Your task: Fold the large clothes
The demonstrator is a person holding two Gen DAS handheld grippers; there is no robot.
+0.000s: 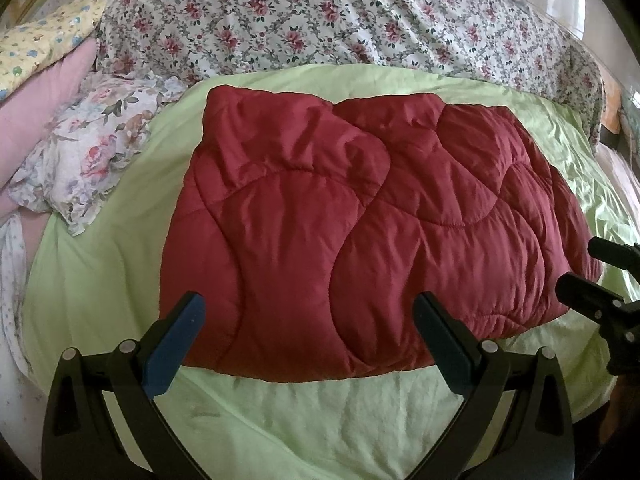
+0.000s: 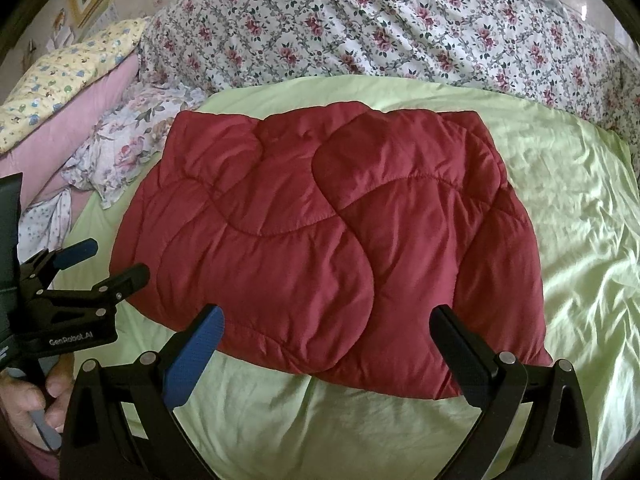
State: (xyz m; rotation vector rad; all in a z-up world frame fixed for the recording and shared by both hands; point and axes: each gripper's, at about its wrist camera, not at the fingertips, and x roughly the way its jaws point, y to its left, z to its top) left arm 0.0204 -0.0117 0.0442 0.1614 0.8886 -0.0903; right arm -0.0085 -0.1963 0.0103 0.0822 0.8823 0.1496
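At nine o'clock in my right wrist view I see the left gripper [image 2: 102, 258], jaws spread and holding nothing, hovering just beside the left edge of the red quilted garment [image 2: 320, 232]; a hand [image 2: 30, 408] works its handle at seven o'clock. In the left wrist view the same left gripper [image 1: 310, 336] straddles the near hem at six o'clock, fingers wide apart, touching only air as far as I can judge.

The red quilted garment [image 1: 360, 220] lies at the centre of both views on the green sheet [image 2: 580, 220], already doubled into a rough block with one panel lapped over the other. A floral quilt [image 2: 360, 32] is heaped behind it at twelve o'clock, and pillows [image 2: 72, 88] are stacked at ten o'clock.

I judge the fold mostly done: the step in hand is either a last fold or a tidy-up. The next move calls for both grippers to drop onto the near hem, pinch the thick padding fully, and carry it toward twelve o'clock.

At six o'clock in the right wrist view, the right gripper [image 2: 326, 344] is spread wide over the near hem, empty. It shows at three o'clock in the left view [image 1: 596, 272], also parted.
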